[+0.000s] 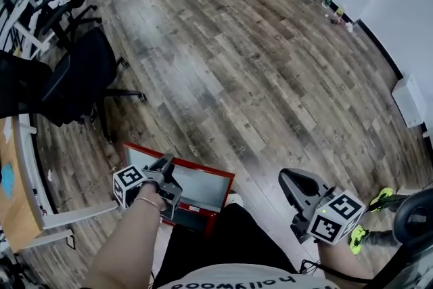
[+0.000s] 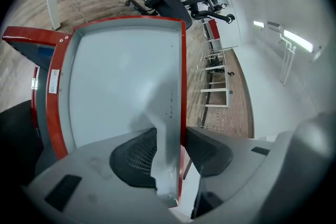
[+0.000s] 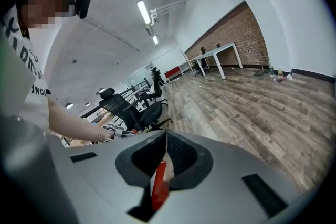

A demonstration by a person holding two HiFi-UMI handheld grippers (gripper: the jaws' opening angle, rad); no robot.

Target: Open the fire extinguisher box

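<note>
Pinching the swung-open door (image 1: 199,187) of the fire extinguisher box (image 1: 195,220) with the left gripper (image 1: 164,163), by the red-rimmed long edge: one pad on the pale inner face, the other on the outer side. Straight ahead of those jaws, only the door's pale panel framed in red, running away from the tips. Off to the left of the panel, past its hinge side, the red body of the box. Beyond the door's far end, a black office chair (image 1: 81,74) on the wooden floor (image 1: 237,64). Holding the right gripper (image 1: 285,181) well off to the right of the left one, jaws pressed together tip to tip, clamping nothing. Through the slot behind the tips, just a sliver of red, too little to name. Ahead of that gripper, floor planks and, to its left, the arm reaching to the box.
</note>
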